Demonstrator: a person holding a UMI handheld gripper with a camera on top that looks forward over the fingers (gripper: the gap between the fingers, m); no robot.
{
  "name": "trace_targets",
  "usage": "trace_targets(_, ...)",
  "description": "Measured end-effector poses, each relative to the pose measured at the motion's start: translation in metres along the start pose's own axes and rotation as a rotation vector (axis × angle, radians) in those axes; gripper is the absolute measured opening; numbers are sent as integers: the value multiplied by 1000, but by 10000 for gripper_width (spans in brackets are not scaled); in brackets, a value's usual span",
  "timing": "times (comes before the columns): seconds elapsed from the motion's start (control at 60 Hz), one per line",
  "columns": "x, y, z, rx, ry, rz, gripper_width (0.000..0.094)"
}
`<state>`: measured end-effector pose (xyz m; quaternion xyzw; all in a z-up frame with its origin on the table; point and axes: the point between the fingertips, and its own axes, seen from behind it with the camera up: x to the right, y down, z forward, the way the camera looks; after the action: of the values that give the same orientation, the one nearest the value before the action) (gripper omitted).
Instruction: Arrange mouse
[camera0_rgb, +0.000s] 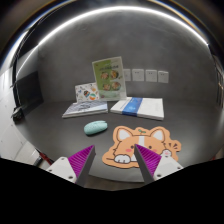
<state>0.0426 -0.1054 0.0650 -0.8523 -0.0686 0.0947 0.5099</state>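
A pale teal computer mouse (95, 127) lies on the dark table, ahead of my left finger and left of the mat. An orange cartoon-animal mouse mat (135, 143) lies just ahead of my fingers, its lower edge reaching between them. My gripper (112, 160) is open and empty, its purple pads (80, 158) spread apart above the table. The mouse is apart from the mat and from both fingers.
A booklet (84, 106) and a blue-and-white book (138, 107) lie further back on the table (60, 130). An upright picture card (108, 76) leans against the grey wall. Wall sockets (145, 75) sit beyond. The table's near edge runs at the left.
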Motion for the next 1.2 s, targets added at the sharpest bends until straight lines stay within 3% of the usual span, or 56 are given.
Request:
trace_targets(0.383, -83, 11, 120, -114, -109, 2, 824)
trace_targets(0.467, -92, 12, 147, -151, -103, -14, 826)
trace_targets(0.483, -94, 13, 152, -165, -103, -13, 894)
trace_targets(0.517, -94, 7, 162, -154, -93, -22, 819)
trace_targets(0.683, -104, -10, 196, -198, -96, 21, 824)
trace_targets(0.817, -104, -21, 224, -220, -32, -2, 798)
trace_targets(0.833, -103, -21, 226, -221, -19, -21, 840)
trace_targets(0.883, -100, -20, 231, -216, 23, -80, 743)
trace_targets(0.9, -102, -21, 233, -205, 25, -83, 672)
trace_targets(0.967, -104, -20, 233, -198, 29, -72, 642)
trace_targets(1.0, -105, -19, 233, -206, 19, -76, 578)
trace_targets(1.017, -105, -20, 233, -208, 15, -72, 616)
trace_targets(1.05, -108, -20, 233, -214, -4, -57, 503)
trace_targets(1.117, -113, -20, 225, -228, -41, -62, 454)
trace_targets(1.2, -122, -58, 194, -108, -94, -53, 436)
